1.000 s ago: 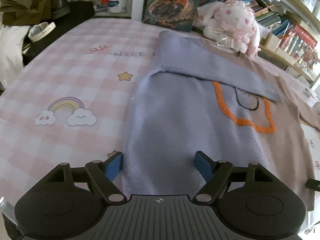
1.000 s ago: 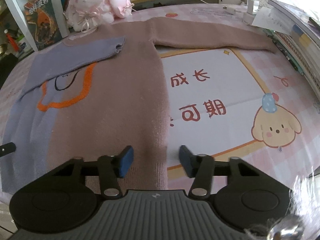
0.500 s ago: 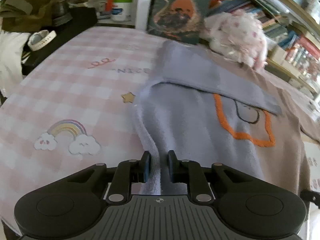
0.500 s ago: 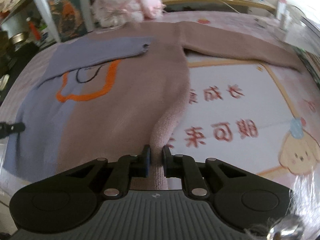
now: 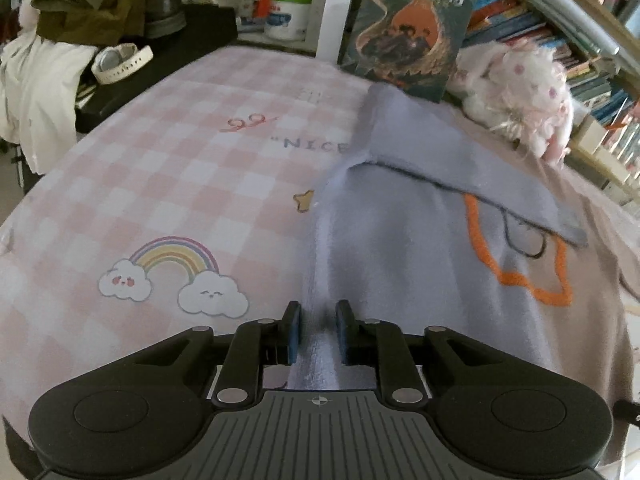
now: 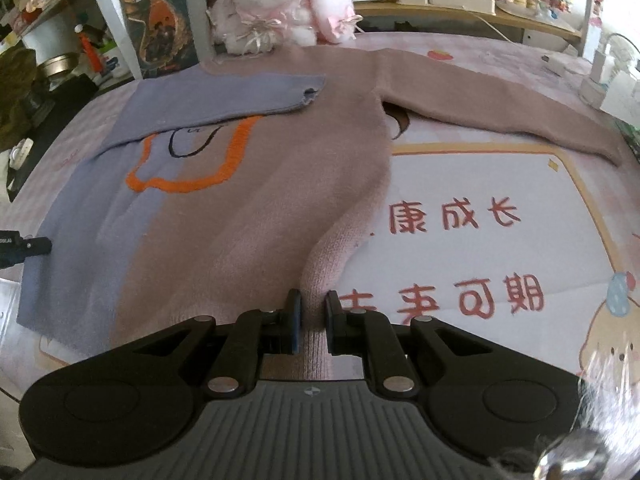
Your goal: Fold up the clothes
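Left tool pinches the sweater's blue hem corner; its jaws closed on it and have just eased slightly, and the right tool clamps the brown hem corner. The sweater runs lengthwise straight ahead of both tools on the surface, blue sleeve folded across, brown sleeve stretched far right, nearer the right tool. Readable: "NICE" ahead-left of the left tool, "成长" ahead-right of the right tool.

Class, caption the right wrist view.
Right gripper pinches the sweater hem; one sleeve still lies unfolded.
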`<action>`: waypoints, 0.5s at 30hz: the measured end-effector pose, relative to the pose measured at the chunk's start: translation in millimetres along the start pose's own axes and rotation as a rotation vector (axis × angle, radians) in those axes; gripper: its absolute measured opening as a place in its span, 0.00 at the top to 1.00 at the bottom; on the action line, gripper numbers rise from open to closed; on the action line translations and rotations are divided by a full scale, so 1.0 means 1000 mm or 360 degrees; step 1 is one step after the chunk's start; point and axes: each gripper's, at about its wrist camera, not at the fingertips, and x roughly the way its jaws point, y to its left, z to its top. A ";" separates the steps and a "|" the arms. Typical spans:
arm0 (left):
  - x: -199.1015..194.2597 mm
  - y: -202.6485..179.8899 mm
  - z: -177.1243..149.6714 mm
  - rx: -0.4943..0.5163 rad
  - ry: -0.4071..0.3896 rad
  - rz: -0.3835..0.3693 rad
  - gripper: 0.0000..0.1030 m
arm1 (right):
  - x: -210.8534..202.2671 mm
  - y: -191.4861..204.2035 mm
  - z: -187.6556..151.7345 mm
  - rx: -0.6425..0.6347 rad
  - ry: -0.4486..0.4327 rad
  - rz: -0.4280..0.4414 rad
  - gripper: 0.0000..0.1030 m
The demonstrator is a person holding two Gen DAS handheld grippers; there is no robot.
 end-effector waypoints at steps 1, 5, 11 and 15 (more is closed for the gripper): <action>-0.003 0.001 -0.001 -0.0024 -0.0027 -0.0027 0.73 | -0.001 -0.002 -0.001 0.0012 -0.0001 0.0000 0.89; -0.014 0.005 -0.002 -0.0092 -0.0160 -0.0088 0.50 | -0.002 -0.005 -0.003 0.0049 -0.0003 -0.0009 0.89; -0.014 -0.002 -0.005 0.0072 -0.0138 -0.0102 0.50 | -0.006 -0.008 -0.006 0.0090 -0.0016 -0.0051 0.73; -0.007 -0.002 -0.007 0.0055 -0.0088 -0.0081 0.50 | -0.007 -0.010 -0.004 0.0126 -0.0042 -0.0051 0.57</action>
